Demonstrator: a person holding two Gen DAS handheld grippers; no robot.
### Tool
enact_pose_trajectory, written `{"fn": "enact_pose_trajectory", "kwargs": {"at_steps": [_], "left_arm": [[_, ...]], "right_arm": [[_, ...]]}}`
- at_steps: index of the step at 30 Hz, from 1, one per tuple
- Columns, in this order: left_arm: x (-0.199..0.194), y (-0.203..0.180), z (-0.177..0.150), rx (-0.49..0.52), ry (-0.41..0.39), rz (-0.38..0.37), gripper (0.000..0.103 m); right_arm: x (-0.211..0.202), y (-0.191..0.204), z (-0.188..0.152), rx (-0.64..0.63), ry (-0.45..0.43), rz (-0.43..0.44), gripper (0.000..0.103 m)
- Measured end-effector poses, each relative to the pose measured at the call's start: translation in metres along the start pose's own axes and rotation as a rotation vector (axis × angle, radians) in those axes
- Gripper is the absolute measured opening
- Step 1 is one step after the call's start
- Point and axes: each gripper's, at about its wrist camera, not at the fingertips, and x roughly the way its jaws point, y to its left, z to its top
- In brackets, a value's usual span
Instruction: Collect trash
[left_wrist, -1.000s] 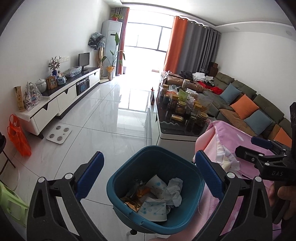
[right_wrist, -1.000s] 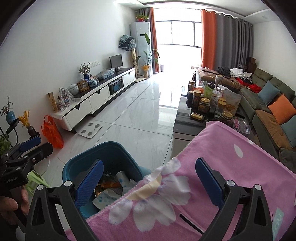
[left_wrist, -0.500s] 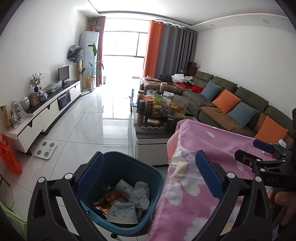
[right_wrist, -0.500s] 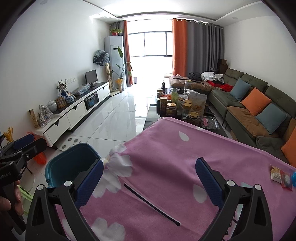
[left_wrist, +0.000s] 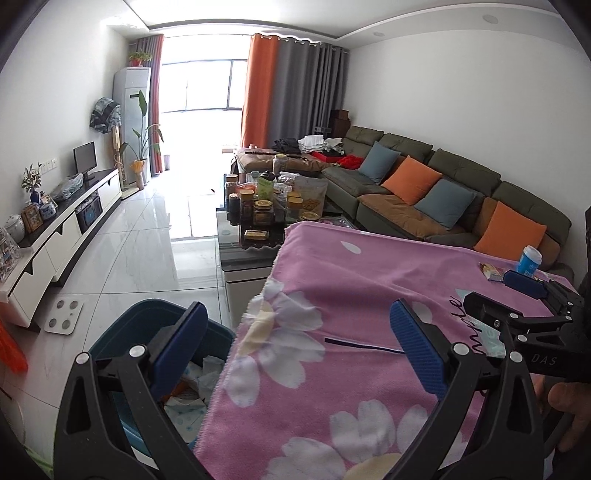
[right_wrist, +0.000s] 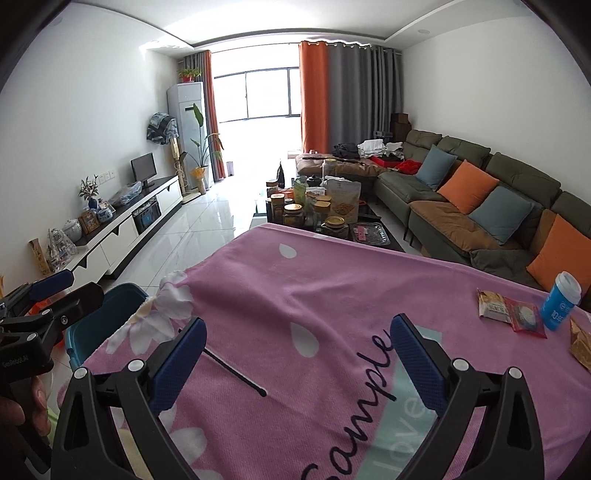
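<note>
A teal trash bin (left_wrist: 122, 332) with crumpled paper (left_wrist: 199, 376) stands on the floor left of a table under a pink flowered cloth (left_wrist: 362, 288); it also shows in the right wrist view (right_wrist: 107, 314). On the cloth lie a thin black stick (right_wrist: 236, 373), snack wrappers (right_wrist: 509, 310) and a blue cup (right_wrist: 561, 301). My left gripper (left_wrist: 295, 354) is open and empty over the table's left edge. My right gripper (right_wrist: 295, 362) is open and empty above the cloth, near the stick.
A coffee table (left_wrist: 251, 243) crowded with jars stands beyond the pink table. A green sofa (right_wrist: 480, 199) with cushions runs along the right. A white TV cabinet (left_wrist: 55, 229) lines the left wall. A white scale (left_wrist: 64, 312) lies on the tiled floor.
Both grippers have swung right, away from over the bin and onto the pink table. The wrappers, cup and stick have come into view. Both stay open.
</note>
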Motion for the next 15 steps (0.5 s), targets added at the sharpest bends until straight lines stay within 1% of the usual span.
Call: {"fn": "enact_pose_trajectory", "kwargs": {"at_steps": [5, 11, 15], "left_arm": [[0.004, -0.017, -0.001, 0.023, 0.004, -0.033, 0.097], [0.005, -0.033, -0.004, 0.043, 0.008, -0.075, 0.097], [0.002, -0.046, -0.008, 0.068, 0.004, -0.09, 0.097]], "right_arm": [[-0.014, -0.019, -0.012, 0.038, 0.007, -0.035, 0.096], [-0.036, -0.038, -0.027, 0.088, -0.014, -0.084, 0.096], [-0.053, -0.051, -0.037, 0.123, -0.026, -0.114, 0.096]]}}
